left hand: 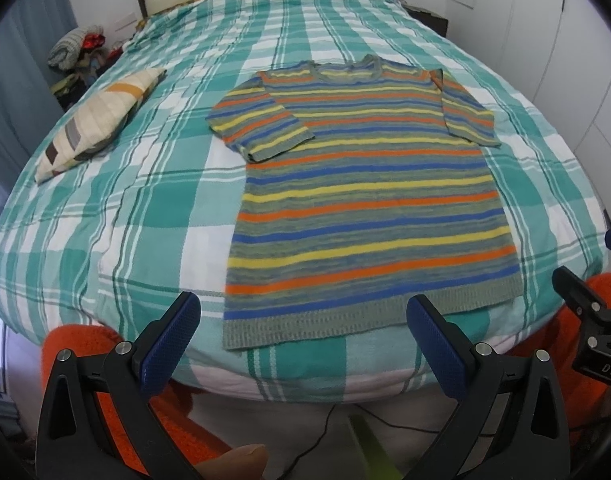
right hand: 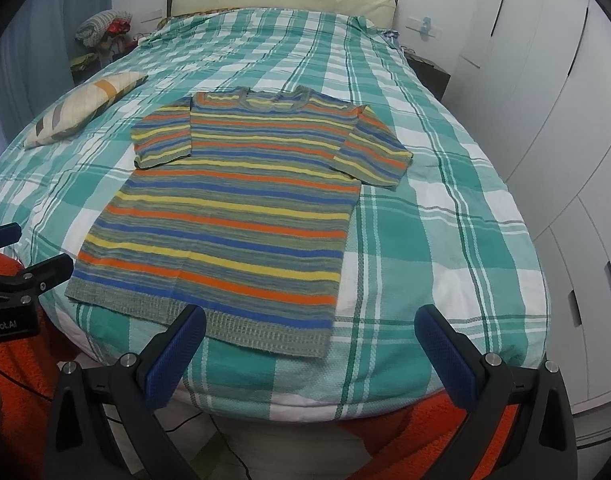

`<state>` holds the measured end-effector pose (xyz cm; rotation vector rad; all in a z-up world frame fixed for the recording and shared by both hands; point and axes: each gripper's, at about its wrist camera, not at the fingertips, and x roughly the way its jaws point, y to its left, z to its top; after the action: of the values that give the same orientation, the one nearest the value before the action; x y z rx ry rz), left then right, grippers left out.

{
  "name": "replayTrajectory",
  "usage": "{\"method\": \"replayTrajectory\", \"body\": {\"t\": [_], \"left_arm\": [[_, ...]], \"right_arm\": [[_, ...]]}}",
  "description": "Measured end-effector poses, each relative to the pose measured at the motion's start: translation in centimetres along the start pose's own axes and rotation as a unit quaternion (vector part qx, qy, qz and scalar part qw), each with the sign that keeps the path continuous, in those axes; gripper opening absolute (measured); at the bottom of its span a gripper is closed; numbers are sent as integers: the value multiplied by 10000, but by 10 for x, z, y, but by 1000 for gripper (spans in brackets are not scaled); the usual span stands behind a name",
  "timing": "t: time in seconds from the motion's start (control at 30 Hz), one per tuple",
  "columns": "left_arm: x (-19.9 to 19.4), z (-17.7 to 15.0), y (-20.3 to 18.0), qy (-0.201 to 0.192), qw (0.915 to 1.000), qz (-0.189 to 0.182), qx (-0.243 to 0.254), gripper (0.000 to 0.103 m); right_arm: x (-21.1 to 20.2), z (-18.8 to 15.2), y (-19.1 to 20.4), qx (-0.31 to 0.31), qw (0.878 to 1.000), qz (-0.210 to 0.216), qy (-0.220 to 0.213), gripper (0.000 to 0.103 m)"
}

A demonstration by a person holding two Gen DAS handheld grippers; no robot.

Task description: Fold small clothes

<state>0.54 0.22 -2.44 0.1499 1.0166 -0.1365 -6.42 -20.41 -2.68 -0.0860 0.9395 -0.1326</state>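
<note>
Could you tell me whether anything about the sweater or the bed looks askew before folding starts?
Mostly tidy. The striped sweater lies flat on the checked bedspread, but its left sleeve is folded in over the body. A small pillow lies askew near the bed's left edge.

Bed point(left hand: 117, 216): striped sweater point(left hand: 365, 200) flat near foot edge, bare cover all round it. Only obstacle on top: cushion point(left hand: 101, 120) by left edge, well apart. Wardrobe point(right hand: 545, 120) close along right edge. Foot edge unobstructed.
</note>
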Motion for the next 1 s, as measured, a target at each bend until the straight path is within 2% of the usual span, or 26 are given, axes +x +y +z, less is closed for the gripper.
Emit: {"method": "replayTrajectory", "body": {"t": [0.1, 0.23, 0.87, 1.0], "left_arm": [[1, 0, 1, 71, 9999, -91, -29, 103], [-1, 0, -2, 6, 10000, 55, 58, 103], [0, 1, -2, 55, 9999, 105, 113, 103], [1, -1, 1, 43, 9999, 98, 56, 103]], "right_arm": [[1, 0, 1, -17, 10000, -17, 26, 103], [1, 0, 2, -32, 10000, -42, 42, 103], [6, -2, 2, -7, 9999, -49, 113, 103], [12, -3, -6, 43, 10000, 52, -1, 103]]}}
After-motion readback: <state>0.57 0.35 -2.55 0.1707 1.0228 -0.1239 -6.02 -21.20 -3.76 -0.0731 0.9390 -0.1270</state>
